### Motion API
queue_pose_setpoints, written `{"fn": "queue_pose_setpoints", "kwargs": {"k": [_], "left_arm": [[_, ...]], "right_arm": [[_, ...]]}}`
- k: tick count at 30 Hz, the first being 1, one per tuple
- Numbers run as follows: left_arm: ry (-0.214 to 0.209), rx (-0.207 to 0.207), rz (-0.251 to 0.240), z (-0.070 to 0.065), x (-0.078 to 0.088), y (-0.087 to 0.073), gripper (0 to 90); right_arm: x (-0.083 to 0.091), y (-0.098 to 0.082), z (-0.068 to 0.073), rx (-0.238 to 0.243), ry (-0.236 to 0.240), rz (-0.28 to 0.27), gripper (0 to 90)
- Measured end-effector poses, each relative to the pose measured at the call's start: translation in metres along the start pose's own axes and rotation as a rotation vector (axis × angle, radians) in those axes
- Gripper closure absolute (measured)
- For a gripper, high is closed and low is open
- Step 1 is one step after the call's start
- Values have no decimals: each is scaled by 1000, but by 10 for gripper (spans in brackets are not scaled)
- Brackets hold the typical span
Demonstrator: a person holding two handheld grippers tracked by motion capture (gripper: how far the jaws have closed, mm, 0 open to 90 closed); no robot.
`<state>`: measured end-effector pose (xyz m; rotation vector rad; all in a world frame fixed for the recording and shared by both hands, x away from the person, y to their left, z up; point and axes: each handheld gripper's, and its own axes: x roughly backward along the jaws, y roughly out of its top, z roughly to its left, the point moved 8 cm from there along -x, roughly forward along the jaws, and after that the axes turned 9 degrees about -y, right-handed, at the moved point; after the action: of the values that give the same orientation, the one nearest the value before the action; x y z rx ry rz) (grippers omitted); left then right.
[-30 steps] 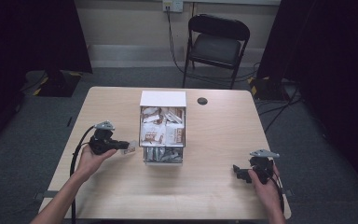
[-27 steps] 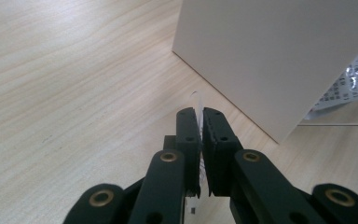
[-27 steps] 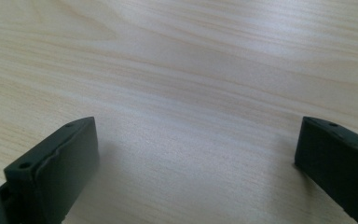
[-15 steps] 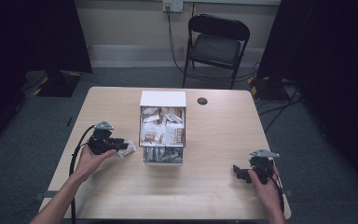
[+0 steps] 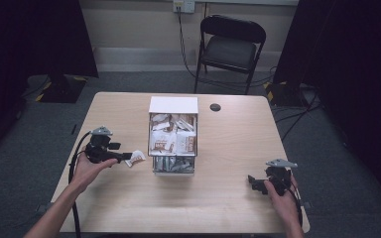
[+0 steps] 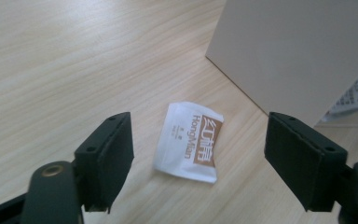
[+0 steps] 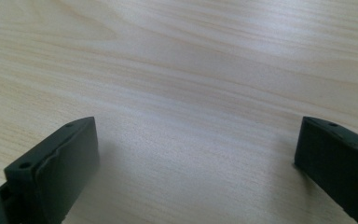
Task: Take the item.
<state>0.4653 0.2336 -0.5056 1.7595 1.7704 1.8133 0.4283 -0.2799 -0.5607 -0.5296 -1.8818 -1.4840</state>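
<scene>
Since a second ago the sachet point(image 6: 190, 141) has been let go: the jaws of the left gripper point(image 5: 127, 158) have just been opening, and nothing is pinched between them now. So the little white-and-brown sachet is seen lying flat on the tabletop point(image 5: 228, 198), between the wide-spread jaws but untouched by either pad, just beside the left wall of the white box point(image 5: 173, 105). More packets are packed inside that box, mid-table. Farther right, the right gripper point(image 5: 254, 183) is held low over bare wood near the front right corner, jaws spread wide with nothing between them. Its position hasn't been changed.
</scene>
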Motion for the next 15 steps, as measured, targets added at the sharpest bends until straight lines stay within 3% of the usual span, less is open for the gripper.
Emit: {"fn": "queue_pose_setpoints", "kwargs": {"k": [6, 8, 10, 12, 15], "left_arm": [[15, 0, 9, -1, 19, -13, 194], [-16, 12, 23, -2, 22, -21, 192], [-10, 25, 17, -1, 24, -28, 188], [16, 54, 26, 4, 26, -34, 205], [108, 55, 47, 18, 31, -42, 225]], "right_arm": [[0, 0, 0, 0, 0, 0, 0], [0, 0, 0, 0, 0, 0, 0], [0, 0, 0, -1, 0, 1, 0], [0, 0, 0, 0, 0, 0, 0], [0, 0, 0, -1, -2, 1, 0]]}}
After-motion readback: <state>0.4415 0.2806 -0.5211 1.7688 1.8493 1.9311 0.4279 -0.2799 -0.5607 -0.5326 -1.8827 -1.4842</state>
